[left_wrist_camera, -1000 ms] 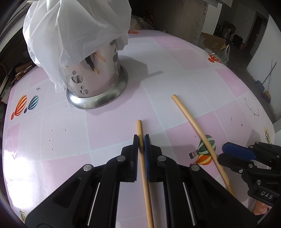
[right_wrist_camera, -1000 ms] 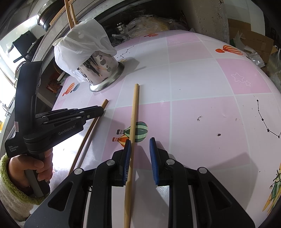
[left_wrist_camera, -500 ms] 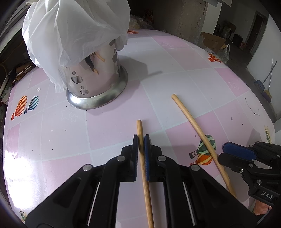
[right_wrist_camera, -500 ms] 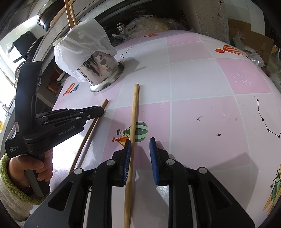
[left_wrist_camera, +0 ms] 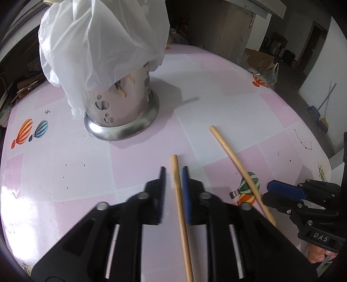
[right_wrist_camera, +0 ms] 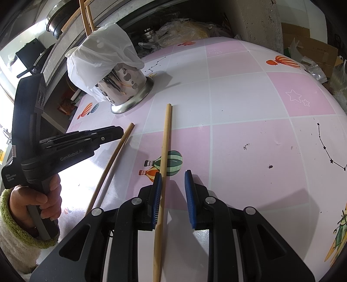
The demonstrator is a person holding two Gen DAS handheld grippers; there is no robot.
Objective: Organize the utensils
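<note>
Pink-and-white chequered tabletop [right_wrist_camera: 249, 97], printed with hot-air balloons, stars and constellation lines; broad bare stretch to the right and far side, its far edge meeting a concrete pillar [right_wrist_camera: 260, 19], cardboard boxes [right_wrist_camera: 310, 47] and plastic bags on the floor beyond. Utensil holders, one: perforated steel cylinder [left_wrist_camera: 121, 108] with flared base, far left, upright, draped with a white plastic bag [left_wrist_camera: 97, 43]; wooden sticks show through its holes and two more rise above the bag in the right wrist view. Loose chopsticks on the table, two, well apart from the holder and lying near each other with far ends diverging. Left chopstick [left_wrist_camera: 180, 206]: flat on the table, running between the fingers of the left gripper [left_wrist_camera: 172, 173], whose jaws have just been opening; a gap shows on the left side while the right pad sits just beside the stick. Right chopstick [right_wrist_camera: 163, 162]: flat on the table, between the fingers of the right gripper [right_wrist_camera: 173, 175], jaws narrowly parted, stick against the left pad and clear of the right pad. Hands, two: one in a cream and green fleece cuff [right_wrist_camera: 34, 201] holds the left gripper's handle; part of another [left_wrist_camera: 318, 254] shows at the right gripper.
</note>
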